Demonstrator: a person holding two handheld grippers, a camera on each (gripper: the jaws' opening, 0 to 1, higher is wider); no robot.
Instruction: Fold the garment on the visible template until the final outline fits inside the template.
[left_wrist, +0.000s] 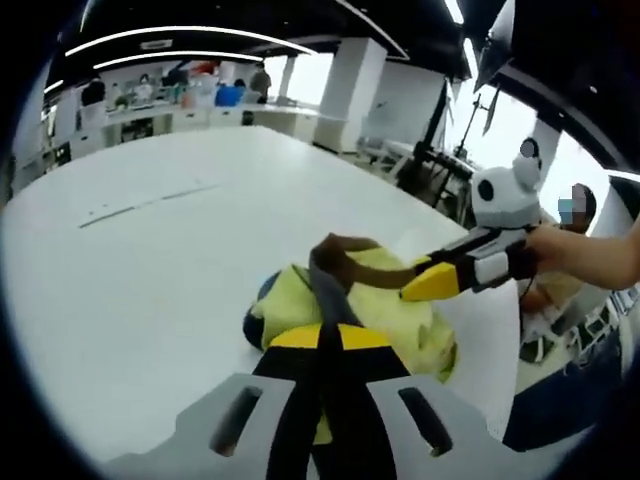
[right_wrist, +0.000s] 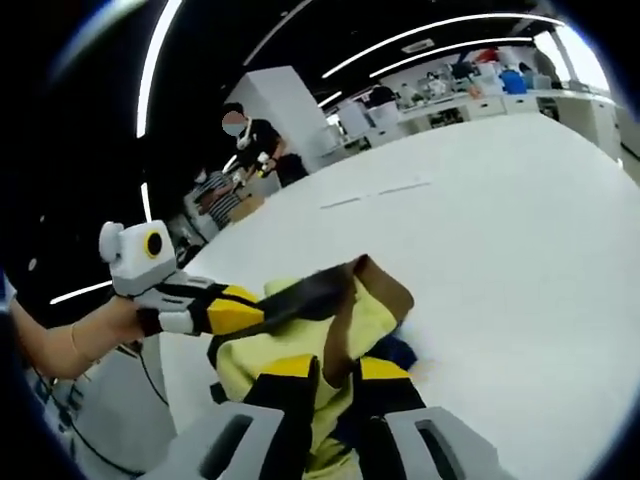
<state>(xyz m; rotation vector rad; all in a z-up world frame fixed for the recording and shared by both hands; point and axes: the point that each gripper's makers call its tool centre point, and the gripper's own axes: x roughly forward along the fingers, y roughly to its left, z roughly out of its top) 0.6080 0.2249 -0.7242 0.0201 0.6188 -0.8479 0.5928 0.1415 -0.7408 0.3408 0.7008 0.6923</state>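
Garment (left_wrist: 385, 300), yellow, bunched on white worktop (left_wrist: 150, 260); left tool (left_wrist: 328, 345) and right tool (right_wrist: 335, 375) both clamped onto its folds.

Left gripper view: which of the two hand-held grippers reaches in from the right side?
The right hand-held gripper, on a bare forearm, pinching the yellow garment. The left hand-held gripper rises from the bottom instead.

White table (left_wrist: 150, 270); yellow garment (left_wrist: 385, 315) atop

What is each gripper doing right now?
Left gripper: shut on the crumpled yellow garment with dark strap.
Right gripper: shut on the same garment.
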